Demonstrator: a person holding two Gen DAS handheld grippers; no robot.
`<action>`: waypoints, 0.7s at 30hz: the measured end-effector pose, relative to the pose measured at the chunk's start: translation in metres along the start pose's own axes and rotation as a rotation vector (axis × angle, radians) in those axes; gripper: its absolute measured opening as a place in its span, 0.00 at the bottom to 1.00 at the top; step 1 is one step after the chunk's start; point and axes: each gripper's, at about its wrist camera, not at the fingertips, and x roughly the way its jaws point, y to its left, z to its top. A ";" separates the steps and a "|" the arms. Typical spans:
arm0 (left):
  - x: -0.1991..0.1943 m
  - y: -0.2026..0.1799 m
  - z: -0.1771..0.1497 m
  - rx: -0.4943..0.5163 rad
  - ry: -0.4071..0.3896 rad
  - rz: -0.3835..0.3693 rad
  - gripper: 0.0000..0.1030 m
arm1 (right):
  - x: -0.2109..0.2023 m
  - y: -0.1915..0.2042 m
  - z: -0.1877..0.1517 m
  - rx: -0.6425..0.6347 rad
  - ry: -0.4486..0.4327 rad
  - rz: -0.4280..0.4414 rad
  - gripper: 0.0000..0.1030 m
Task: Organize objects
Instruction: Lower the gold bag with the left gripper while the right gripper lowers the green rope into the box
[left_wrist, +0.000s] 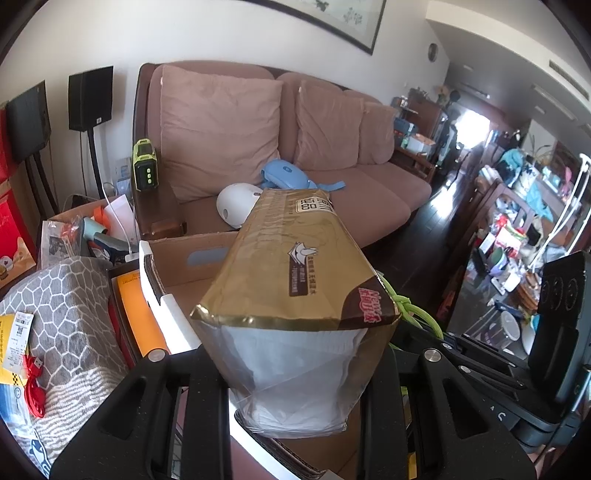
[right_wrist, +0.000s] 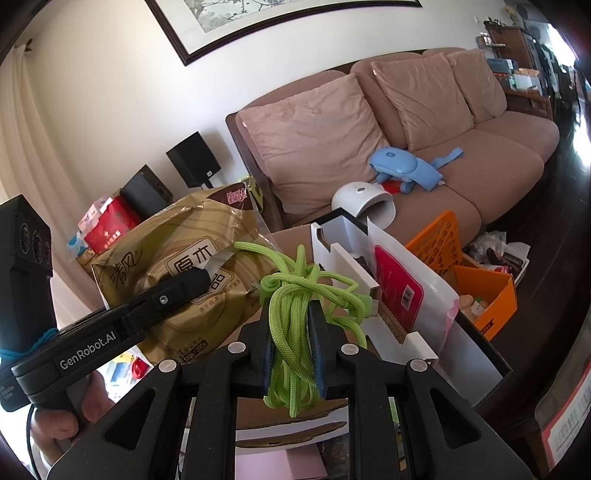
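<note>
Gold-wrapped tissue pack clamped between the fingers of the left gripper, clear end toward the camera, gold length running off toward 12 o'clock above an open cardboard box. Same pack at 10 o'clock in the right wrist view, with one black finger of the left gripper pressed on its printed face. Lime-green braided cord pinched in a tangled bundle by the right gripper, loops hanging below the blue pads and a knot on top; cord also peeking out at 3 o'clock from behind the pack in the left view. Just beyond the cord, at 1 o'clock, a white cardboard divider holding a red-and-white pouch. Further out at 3 o'clock, an orange crate. Behind everything, a pinkish-brown sofa carrying a white dome-shaped device and a blue gadget with a strap.
</note>
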 end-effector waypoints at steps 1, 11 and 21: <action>0.000 0.000 0.000 -0.001 0.001 0.000 0.25 | 0.000 -0.001 0.000 0.003 0.003 0.001 0.18; 0.001 0.006 -0.003 -0.029 -0.001 0.009 0.25 | 0.002 -0.002 -0.001 0.002 0.010 -0.003 0.19; 0.001 0.008 -0.002 -0.031 -0.002 0.015 0.25 | 0.004 -0.002 -0.003 0.000 0.018 -0.004 0.20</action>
